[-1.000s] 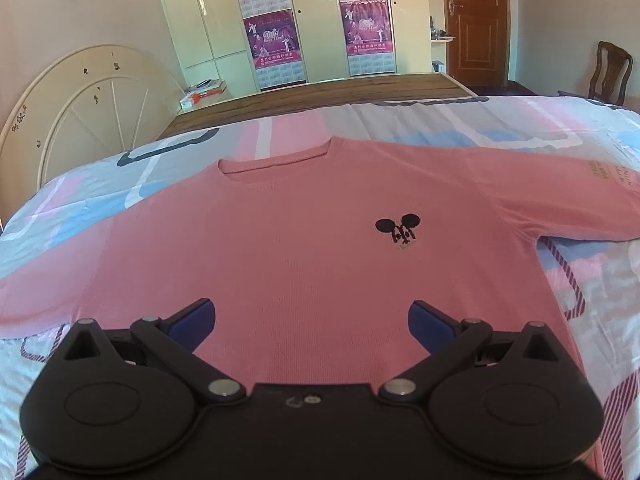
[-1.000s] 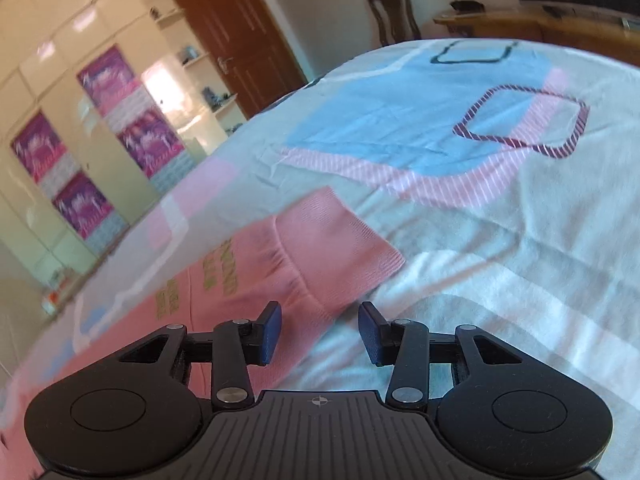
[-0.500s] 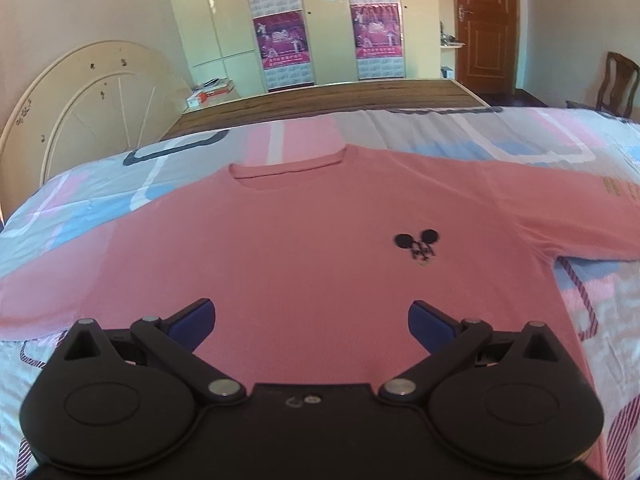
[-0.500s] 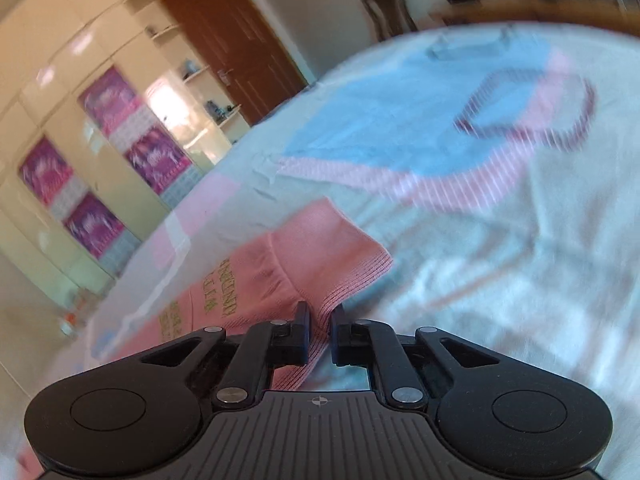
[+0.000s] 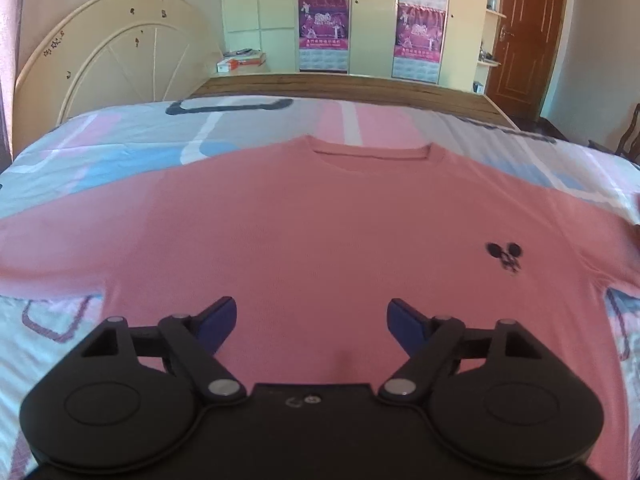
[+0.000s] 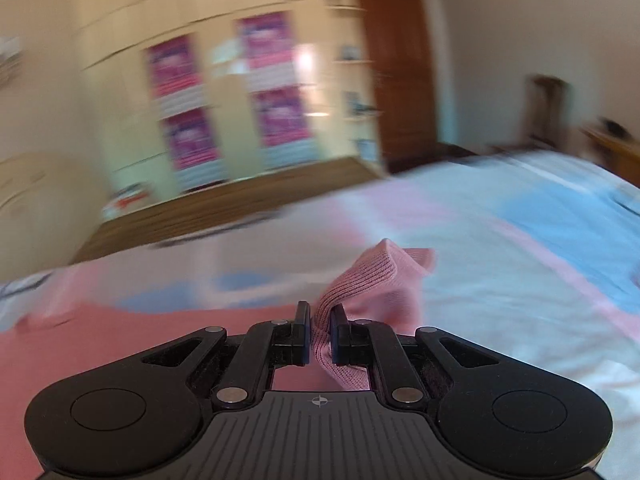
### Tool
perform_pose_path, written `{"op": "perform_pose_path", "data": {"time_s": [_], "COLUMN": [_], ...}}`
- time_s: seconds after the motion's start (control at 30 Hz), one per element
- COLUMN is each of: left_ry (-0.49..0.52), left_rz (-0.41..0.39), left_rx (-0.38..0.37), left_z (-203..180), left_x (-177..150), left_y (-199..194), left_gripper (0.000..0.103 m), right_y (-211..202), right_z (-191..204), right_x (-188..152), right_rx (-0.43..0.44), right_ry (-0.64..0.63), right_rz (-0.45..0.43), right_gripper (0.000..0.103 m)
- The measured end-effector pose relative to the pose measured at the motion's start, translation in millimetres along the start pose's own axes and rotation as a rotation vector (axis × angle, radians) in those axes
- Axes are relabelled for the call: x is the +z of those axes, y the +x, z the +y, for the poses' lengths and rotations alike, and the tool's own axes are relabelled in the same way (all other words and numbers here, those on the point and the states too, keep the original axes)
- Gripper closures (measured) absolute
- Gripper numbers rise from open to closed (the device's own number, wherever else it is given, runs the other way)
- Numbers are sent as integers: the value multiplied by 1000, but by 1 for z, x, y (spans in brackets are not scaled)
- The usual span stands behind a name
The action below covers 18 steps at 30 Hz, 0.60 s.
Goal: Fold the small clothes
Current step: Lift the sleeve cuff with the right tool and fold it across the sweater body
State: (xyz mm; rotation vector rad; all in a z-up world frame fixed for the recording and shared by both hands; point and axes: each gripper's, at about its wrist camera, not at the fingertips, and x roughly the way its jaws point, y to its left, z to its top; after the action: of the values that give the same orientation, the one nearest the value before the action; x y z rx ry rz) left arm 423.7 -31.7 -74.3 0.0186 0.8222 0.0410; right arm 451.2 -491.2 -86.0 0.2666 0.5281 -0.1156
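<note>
A pink knitted long-sleeved jumper point(image 5: 320, 232) with a small black mouse-head motif point(image 5: 505, 255) lies spread front-up on a bed covered by a pastel blue, pink and white patterned sheet point(image 5: 120, 148), its neckline toward the wooden footboard point(image 5: 344, 86). Since a second ago the right gripper point(image 6: 319, 334), then part open beside the flat ribbed sleeve cuff point(image 6: 384, 280), has closed on that cuff and lifted it clear of the sheet; the blur of the right wrist view suggests fast travel toward the jumper's body. In that interval the left wrist view has shifted, so the motif now sits near its right edge. This probably marks the start of the first fold, the sleeve being brought across the chest. The right fingers point(image 6: 303, 330) stand almost together, pinching a bunched fold of cuff, whose free end rises beyond the tips. The left gripper point(image 5: 310, 322) hangs above the lower front of the jumper with its blue-padded fingers point(image 5: 216, 322) wide apart yet closing; nothing lies between them, and contact with the cloth cannot be judged.
</note>
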Motion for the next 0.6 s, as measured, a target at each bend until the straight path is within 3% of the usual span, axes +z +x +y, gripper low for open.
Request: {"op": "perform_pose_path", "data": {"time_s": [0.1, 0.17, 0.2, 0.33, 0.53, 0.6], "left_ry": [-22, -35, -41, -73, -118, -128], "left_rz": [-19, -26, -25, -12, -10, -11], "left_rx": [13, 16, 9, -61, -105, -132], "left_z": [21, 37, 46, 82, 117, 122], "left_x": [7, 10, 11, 12, 6, 5], "left_y": [5, 7, 8, 13, 21, 24], "left_gripper": [2, 1, 1, 26, 26, 19], "right_y": [1, 2, 3, 13, 24, 45], "right_z": [82, 138, 163, 252, 328, 332], "right_x": [-9, -24, -32, -79, -138, -144], "right_rx": [105, 168, 199, 294, 354, 367], "right_ry": [-98, -167, -195, -306, -418, -439], "right_rz": [9, 22, 32, 91, 171, 227], "right_gripper": [94, 94, 94, 94, 97, 96]}}
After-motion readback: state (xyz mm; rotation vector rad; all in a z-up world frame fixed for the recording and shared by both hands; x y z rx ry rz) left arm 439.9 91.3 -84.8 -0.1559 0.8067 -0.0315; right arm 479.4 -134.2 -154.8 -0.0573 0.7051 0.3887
